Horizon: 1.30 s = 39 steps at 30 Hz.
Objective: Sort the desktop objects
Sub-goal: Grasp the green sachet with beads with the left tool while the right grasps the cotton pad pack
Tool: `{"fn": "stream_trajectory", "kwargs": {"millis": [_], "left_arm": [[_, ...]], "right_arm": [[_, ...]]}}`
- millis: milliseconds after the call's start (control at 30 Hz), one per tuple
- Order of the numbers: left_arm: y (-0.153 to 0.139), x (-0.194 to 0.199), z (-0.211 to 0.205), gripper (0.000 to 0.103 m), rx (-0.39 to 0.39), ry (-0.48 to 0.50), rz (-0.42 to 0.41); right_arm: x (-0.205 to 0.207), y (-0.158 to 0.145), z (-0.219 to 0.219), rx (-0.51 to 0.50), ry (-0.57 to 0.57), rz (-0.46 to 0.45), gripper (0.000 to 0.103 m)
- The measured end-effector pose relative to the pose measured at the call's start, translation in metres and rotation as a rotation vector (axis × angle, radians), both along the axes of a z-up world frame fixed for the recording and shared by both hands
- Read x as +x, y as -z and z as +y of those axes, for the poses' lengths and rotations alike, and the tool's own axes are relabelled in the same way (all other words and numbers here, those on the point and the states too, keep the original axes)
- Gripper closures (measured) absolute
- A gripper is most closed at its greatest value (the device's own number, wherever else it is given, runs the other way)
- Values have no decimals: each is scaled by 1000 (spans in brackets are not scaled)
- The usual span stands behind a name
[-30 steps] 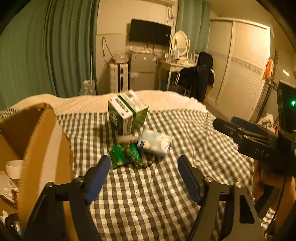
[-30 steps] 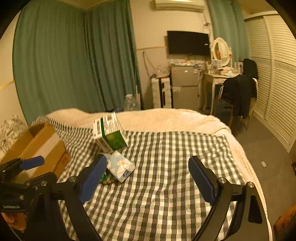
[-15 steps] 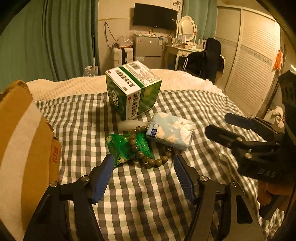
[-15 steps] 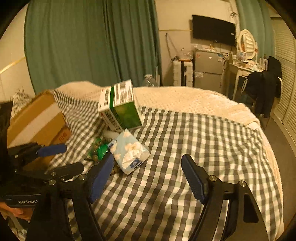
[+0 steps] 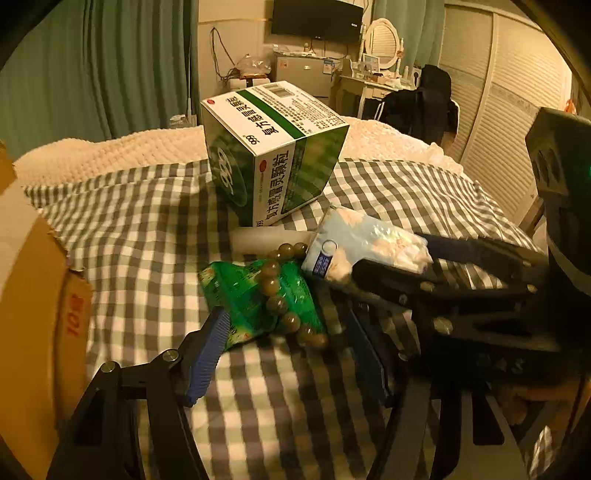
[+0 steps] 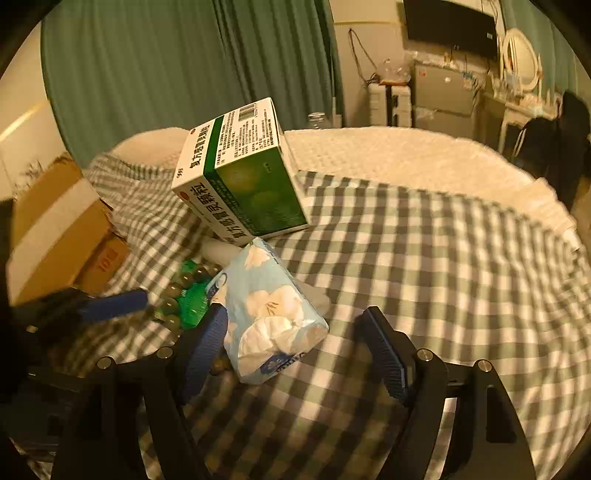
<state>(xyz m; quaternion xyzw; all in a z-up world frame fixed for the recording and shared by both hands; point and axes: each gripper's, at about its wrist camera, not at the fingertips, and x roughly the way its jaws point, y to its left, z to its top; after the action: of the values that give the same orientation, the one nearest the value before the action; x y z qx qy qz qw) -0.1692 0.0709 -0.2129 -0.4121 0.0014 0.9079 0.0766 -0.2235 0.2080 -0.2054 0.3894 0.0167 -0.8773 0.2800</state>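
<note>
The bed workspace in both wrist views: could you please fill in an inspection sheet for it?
Surface: checked sheet on a bed, cream blanket behind.
Job's things: green-and-white box tilted; tissue pack; bead bracelet draped over green packet; white tube under the box's edge.
Clutter: cardboard box at the left.
Grippers: left claw open, around the packet's near end; right claw open, has just been closing, tissue pack between its fingers, right finger clear.
Cables: wall cable.
Surroundings: green curtains, television, wardrobe.
</note>
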Motion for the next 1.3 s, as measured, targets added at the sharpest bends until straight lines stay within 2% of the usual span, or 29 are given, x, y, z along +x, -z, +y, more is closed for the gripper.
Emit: {"fn": "stream_trajectory", "kwargs": {"millis": [100, 200, 333, 367, 467, 567, 667, 967, 1167, 1300], "left_arm": [[6, -4, 1, 34, -21, -7, 7], [9, -6, -2, 34, -9, -18, 0], [11, -9, -7, 34, 11, -32, 2], [12, -9, -8, 37, 9, -34, 4], [16, -7, -5, 54, -27, -18, 14], [15, -4, 2, 62, -60, -1, 36], [14, -3, 1, 69, -57, -9, 45], [0, 3, -2, 73, -20, -23, 53], [-24, 26, 2, 74, -10, 6, 83], [-42, 46, 4, 75, 0, 29, 101]], "right_arm": [[-1, 2, 0, -49, -27, -40, 52], [-3, 1, 3, -73, -10, -57, 56], [-3, -13, 11, -105, 20, -42, 71], [0, -18, 11, -105, 20, -25, 72], [9, -34, 6, -107, 6, 19, 80], [11, -39, -1, -94, -8, 36, 82], [10, -37, -4, -91, -10, 24, 82], [18, -63, 14, -179, 67, 47, 83], [47, -87, 30, -199, 133, 92, 83], [72, -94, 55, -289, 219, 90, 83]]}}
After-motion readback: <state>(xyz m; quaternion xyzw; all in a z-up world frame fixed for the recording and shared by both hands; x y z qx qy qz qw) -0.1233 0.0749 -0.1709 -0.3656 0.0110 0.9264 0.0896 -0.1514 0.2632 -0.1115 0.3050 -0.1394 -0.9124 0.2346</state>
